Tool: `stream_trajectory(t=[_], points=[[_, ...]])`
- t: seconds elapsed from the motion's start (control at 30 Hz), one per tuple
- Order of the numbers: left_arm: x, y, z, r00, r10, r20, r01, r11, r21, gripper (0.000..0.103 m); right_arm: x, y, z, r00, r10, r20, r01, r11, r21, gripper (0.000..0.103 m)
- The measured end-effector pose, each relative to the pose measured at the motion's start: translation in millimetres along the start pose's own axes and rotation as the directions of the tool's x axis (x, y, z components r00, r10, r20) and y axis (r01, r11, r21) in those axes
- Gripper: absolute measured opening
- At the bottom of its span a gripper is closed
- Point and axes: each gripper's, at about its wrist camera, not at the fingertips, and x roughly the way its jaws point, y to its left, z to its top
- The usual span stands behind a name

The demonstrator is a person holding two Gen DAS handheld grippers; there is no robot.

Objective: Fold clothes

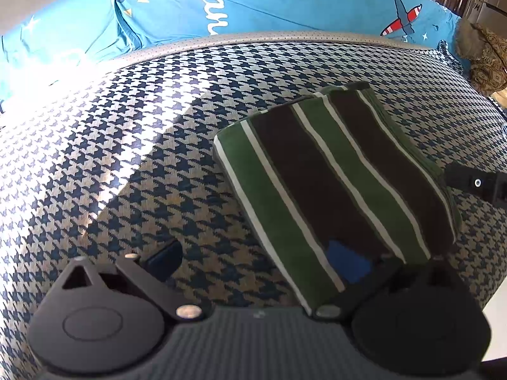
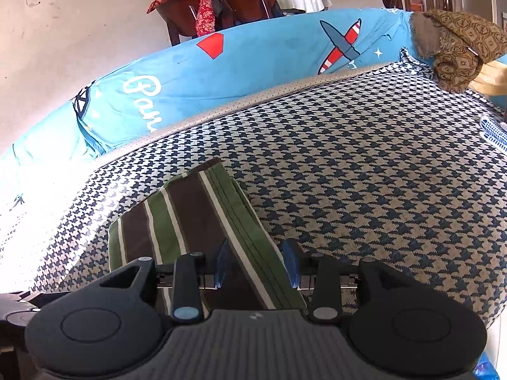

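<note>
1. Here, the big checked cushion (image 2: pixel 364 171) holds everything, with a blue sheet (image 2: pixel 253 63) behind it.
2. The striped cloth (image 1: pixel 332 174) lies folded in a thick pad near the front. It looks soft and light, so it may flop; hold it by a folded edge.
3. The right tongs (image 2: pixel 256 262) stand spread around its edge.
4. The left tongs (image 1: pixel 253 259) are spread wide, one finger on the cloth.

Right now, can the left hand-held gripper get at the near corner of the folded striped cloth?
Probably yes. The left hand-held gripper is open, and the striped cloth already lies over its right finger. Nothing sits between them on the houndstooth cushion.
</note>
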Motion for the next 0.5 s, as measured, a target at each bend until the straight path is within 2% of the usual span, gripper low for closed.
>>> stream_trajectory(t=[0.17,0.27,0.5], points=[[0.9,-0.9,-0.3,1.0,0.006,-0.001,-0.006,1.0,0.004,0.103,6.5,-4.3,4.6,1.0,-0.01,-0.015,0.009,0.998,-0.06,0.049],[2.2,-2.2,-0.4,1.0,0.011,-0.007,-0.011,1.0,0.007,0.103,9.7,-10.0,3.5,1.0,-0.009,-0.027,0.008,1.0,-0.028,0.049],[2.3,-8.3,-2.6,1.0,0.008,-0.009,-0.008,1.0,0.015,0.103,11.9,-7.7,-3.2,0.999,-0.001,-0.05,-0.002,0.999,-0.053,0.051]])
